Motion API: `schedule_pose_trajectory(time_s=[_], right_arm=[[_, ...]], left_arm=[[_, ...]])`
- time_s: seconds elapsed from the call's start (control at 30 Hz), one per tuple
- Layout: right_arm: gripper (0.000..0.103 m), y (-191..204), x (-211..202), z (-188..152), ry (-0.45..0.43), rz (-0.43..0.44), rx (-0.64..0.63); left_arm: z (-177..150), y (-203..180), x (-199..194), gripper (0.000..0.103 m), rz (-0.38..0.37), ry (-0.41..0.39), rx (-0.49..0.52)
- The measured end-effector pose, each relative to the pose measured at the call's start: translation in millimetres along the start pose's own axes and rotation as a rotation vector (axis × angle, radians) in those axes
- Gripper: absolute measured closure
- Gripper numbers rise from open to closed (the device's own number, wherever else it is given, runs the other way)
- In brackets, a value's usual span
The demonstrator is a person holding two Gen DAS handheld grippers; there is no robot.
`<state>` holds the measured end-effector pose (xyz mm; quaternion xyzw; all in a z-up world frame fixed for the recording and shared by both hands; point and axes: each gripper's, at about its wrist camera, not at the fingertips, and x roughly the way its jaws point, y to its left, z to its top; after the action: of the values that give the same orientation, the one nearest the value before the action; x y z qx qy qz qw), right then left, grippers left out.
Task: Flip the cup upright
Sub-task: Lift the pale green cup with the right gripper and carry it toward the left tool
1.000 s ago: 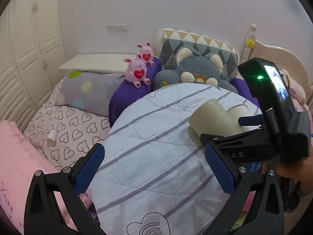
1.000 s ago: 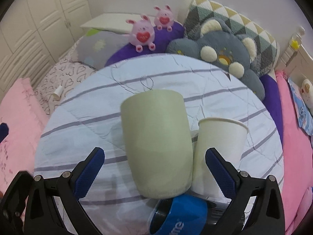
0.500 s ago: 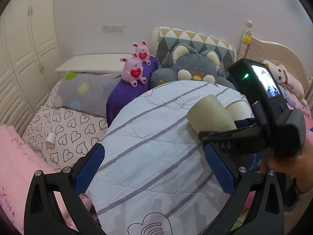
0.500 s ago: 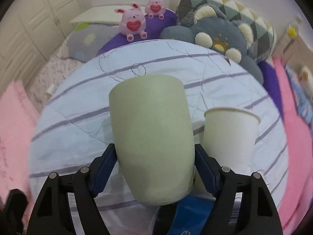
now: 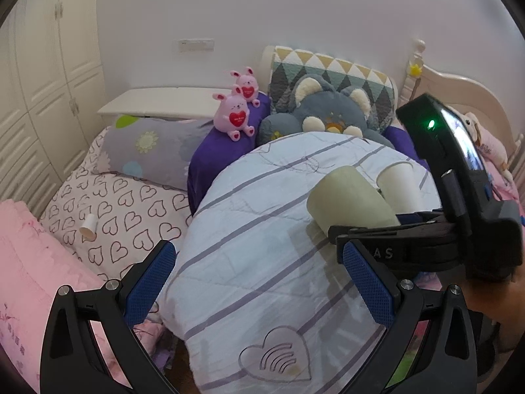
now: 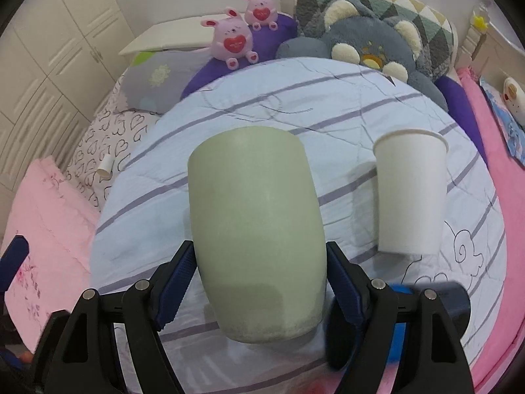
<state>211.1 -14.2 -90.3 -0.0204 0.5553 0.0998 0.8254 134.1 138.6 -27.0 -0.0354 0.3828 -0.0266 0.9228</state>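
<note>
Pale green and matte, the rounded ceramic-looking cup lies tilted on the striped quilt, pinched by your right gripper; squeeze firmly while rotating, clear of the white paper cup; left gripper gapes empty.

Our right claw is clamped, blue pads pressed in from both sides. Our left claw is spread wide, nothing between its pads, sitting left of the right claw.
</note>
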Motion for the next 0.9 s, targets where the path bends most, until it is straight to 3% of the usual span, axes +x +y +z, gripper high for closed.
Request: schedule_pose_trajectory(time_s=[0.2,0.57,0.9], right_arm=[[0.025,13,-19,-13,-0.017,0.012,0.032],[0.025,20,-3,-53,0.084,0.085,0.098],[0.023,1,-55,-66,-0.030,-0.006,-0.033]], left_arm=[[-10,15,-22,0.000,-0.024,-0.016,-0.020],[-30,24,-35,0.000,-0.011,0.003,-0.040],[-25,6,-31,0.000,-0.050,0.041,-0.087]])
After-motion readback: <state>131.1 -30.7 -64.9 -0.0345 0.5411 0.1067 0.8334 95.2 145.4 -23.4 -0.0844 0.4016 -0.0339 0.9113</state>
